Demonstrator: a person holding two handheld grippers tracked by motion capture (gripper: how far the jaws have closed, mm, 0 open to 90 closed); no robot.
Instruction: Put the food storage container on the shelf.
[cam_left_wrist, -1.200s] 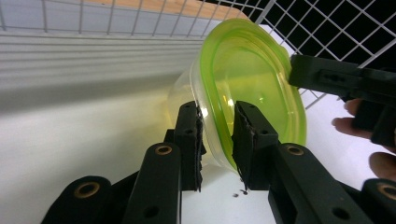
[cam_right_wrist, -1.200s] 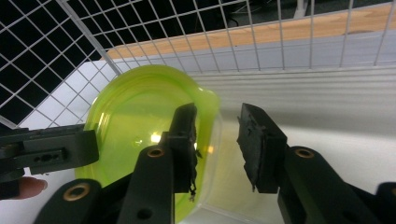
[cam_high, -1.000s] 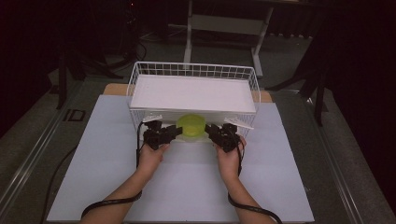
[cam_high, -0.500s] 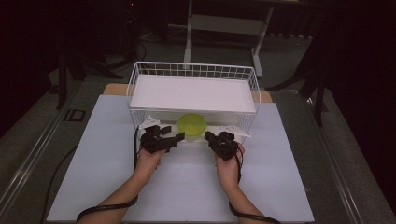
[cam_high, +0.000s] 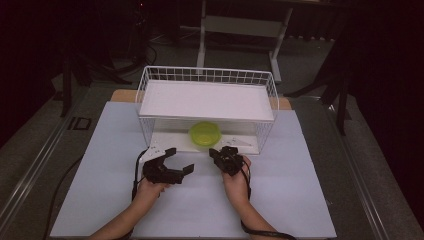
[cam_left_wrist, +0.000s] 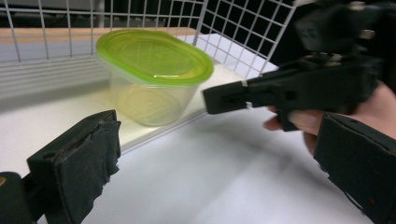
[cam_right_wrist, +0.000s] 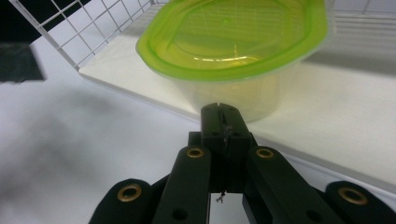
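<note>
One tub (cam_high: 205, 134) with a green lid, upright, lid up, standing on the lower shelf of the one wire rack (cam_high: 150, 85), near that shelf's front edge and about midway along it. Oval in outline as seen from the gripper views (cam_left_wrist: 154, 70) (cam_right_wrist: 233, 42); from the high view, close to round, long axis hard to tell there. From the left gripper view, long axis running roughly across the picture, slightly tilted down to the right. Clear walls, narrowing toward the base.

Two grippers, one in each hand, both on the near side of the rack, over the white table (cam_high: 300, 200). Left gripper (cam_high: 175, 161) spread wide, jaws just opened further, nothing between them; pointing right and a little forward, toward the tub and the other gripper, well short of the tub. Both black pads visible in its own view, one at lower left (cam_left_wrist: 88, 163), one at right edge, with bare table between.

Right gripper (cam_high: 220, 152) closed tight, jaws pressed together with nothing held; tip (cam_right_wrist: 223, 114) pointing at the tub's wall, just in front of the shelf edge, near the tub but apart from it as far as can be told. Same gripper seen from the left gripper view (cam_left_wrist: 289, 91), held level, nose toward the tub.

Two shelves in the rack: one white upper board (cam_high: 207, 100), one lower. Two cables trailing back along the forearms.
</note>
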